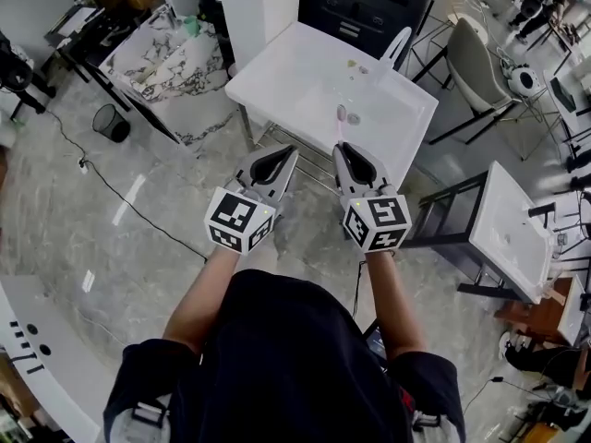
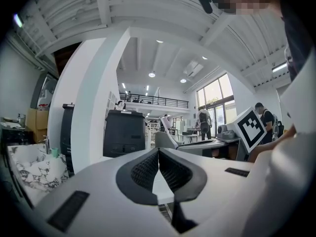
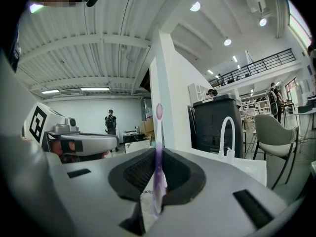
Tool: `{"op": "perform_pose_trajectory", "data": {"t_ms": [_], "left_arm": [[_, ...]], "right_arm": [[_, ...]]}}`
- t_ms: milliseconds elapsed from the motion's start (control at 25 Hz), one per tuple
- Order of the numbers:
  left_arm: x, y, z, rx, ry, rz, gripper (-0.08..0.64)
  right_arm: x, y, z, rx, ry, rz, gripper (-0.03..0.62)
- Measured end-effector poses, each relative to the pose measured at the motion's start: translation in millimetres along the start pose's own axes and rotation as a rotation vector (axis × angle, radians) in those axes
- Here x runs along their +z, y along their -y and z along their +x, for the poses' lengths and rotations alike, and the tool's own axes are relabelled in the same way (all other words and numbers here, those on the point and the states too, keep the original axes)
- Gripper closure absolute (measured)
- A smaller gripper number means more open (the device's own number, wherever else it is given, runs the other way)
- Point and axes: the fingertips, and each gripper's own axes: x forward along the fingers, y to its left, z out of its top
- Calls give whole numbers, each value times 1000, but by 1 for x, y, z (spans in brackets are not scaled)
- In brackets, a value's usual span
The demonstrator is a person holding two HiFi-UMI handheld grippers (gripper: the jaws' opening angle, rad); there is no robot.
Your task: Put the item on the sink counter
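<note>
While upright in right gripper (image 3: 158,151), purple toothbrush (image 3: 158,125) by sink counter (image 1: 277,72).

The item is a slim toothbrush (image 3: 159,127) with a translucent purple handle and a pinkish head. It stands clamped by its lower handle between the closed jaws of the right gripper (image 3: 158,154), head pointing out toward 12 o'clock. In the head view its tip (image 1: 341,115) hangs over the near edge of the white sink counter (image 1: 277,72), which lies at 12 o'clock.
</note>
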Motion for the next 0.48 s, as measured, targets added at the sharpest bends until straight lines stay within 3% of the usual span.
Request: {"op": "perform_pose_trajectory", "data": {"t_ms": [480], "left_arm": [[15, -78, 39, -38, 2, -18, 546]], "right_arm": [[22, 18, 79, -35, -9, 12, 531]]}}
